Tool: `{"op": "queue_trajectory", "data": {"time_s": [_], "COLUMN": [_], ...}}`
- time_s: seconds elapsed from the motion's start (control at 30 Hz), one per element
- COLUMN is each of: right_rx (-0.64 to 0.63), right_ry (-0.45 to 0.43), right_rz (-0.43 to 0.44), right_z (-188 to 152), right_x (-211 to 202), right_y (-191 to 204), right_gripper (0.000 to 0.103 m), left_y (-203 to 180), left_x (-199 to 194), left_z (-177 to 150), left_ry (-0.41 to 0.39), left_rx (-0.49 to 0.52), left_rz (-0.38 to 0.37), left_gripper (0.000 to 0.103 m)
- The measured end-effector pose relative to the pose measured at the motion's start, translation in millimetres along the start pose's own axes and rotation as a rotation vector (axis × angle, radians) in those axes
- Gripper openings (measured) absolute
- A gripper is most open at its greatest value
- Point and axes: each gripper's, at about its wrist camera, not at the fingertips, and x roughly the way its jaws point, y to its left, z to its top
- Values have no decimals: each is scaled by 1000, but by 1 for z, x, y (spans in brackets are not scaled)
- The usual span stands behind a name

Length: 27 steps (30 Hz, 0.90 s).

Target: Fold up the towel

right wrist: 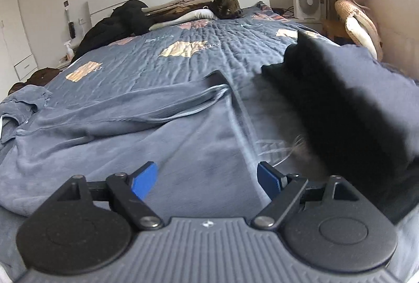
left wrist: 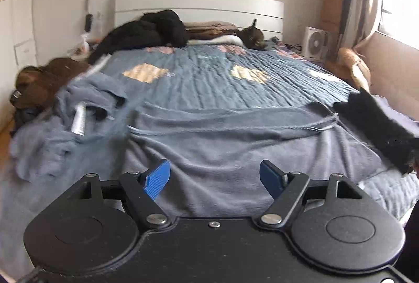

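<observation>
Towel [left wrist: 222, 152] rumpled on bed [left wrist: 209, 73] | left gripper [left wrist: 214, 179], right gripper [right wrist: 207, 179] fingers apart, empty | black cat [right wrist: 340, 105] alongside; pinch matching corners

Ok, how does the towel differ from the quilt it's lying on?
The towel is plain and fleecy, while the quilt is stitched in ridges and has pale patches. The towel lies rumpled with one edge folded over; the quilt is spread flat across the bed. Both are a similar grey-blue.
</observation>
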Motion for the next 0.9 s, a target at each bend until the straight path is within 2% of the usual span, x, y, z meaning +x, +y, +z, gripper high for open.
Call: {"op": "queue_trajectory", "data": {"time_s": [0.1, 0.2, 0.4, 0.5, 0.67, 0.8, 0.9], "right_rx": [-42, -80, -90, -94, -26, 50, 72], "right_ry": [-6, 29, 51, 47, 33, -26, -68], "right_rz": [-30, 0, 63, 65, 86, 152, 188], "right_z": [13, 21, 30, 36, 45, 40, 31], "right_x": [3, 15, 31, 39, 46, 38, 28], "right_y": [-26, -43, -58, -54, -44, -22, -1], "right_gripper": [83, 82, 80, 80, 81, 81, 81], "left_y": [-24, -48, -88, -94, -92, -85, -75], "left_x": [37, 75, 110, 118, 122, 115, 107], "left_z": [-11, -21, -37, -41, -44, -40, -39], "left_ry": [6, 9, 19, 24, 10, 5, 2], "left_rx": [-50, -102, 26, 20, 13, 3, -16], "left_rz": [-58, -121, -160, -179, -150, -79, -58], "left_gripper": [75, 75, 75, 75, 75, 75, 75]}}
